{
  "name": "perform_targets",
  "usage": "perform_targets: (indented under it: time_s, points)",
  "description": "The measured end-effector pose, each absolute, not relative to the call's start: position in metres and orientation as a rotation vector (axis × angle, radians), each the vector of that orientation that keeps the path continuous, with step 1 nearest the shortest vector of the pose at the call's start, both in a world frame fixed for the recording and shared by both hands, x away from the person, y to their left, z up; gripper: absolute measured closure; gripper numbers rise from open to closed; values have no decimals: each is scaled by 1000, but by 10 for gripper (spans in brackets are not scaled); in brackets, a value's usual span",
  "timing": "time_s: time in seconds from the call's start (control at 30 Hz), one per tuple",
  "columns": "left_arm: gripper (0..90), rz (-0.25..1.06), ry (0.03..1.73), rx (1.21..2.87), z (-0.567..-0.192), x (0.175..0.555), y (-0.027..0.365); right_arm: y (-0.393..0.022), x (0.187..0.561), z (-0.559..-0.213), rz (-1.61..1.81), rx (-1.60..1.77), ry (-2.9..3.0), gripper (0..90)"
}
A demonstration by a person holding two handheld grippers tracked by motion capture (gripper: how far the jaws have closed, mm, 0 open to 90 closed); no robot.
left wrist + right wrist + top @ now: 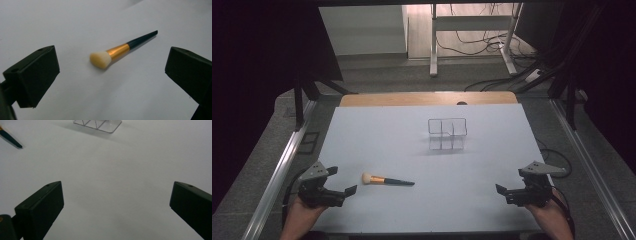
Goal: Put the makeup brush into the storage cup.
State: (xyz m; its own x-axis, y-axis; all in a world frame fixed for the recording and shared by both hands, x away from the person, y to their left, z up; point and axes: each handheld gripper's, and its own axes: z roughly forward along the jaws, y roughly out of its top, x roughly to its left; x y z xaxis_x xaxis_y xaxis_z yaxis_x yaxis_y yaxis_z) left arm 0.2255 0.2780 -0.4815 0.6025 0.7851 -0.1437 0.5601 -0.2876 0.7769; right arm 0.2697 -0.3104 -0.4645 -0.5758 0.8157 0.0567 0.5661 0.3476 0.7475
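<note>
Nothing is grasped yet: the makeup brush (386, 180) lies on the tabletop (377, 135), well short of the clear organizer (447, 133), with the left tool (343, 182) wide beside it and the right tool (510, 182) wide, far off
</note>
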Motion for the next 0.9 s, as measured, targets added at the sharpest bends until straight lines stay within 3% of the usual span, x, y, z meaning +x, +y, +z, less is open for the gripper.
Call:
perform_targets:
  time_s: [0.9]
  points:
    - [0,287,934,1973,-475,244,250,-310,270,-465,1062,1218,2300,0]
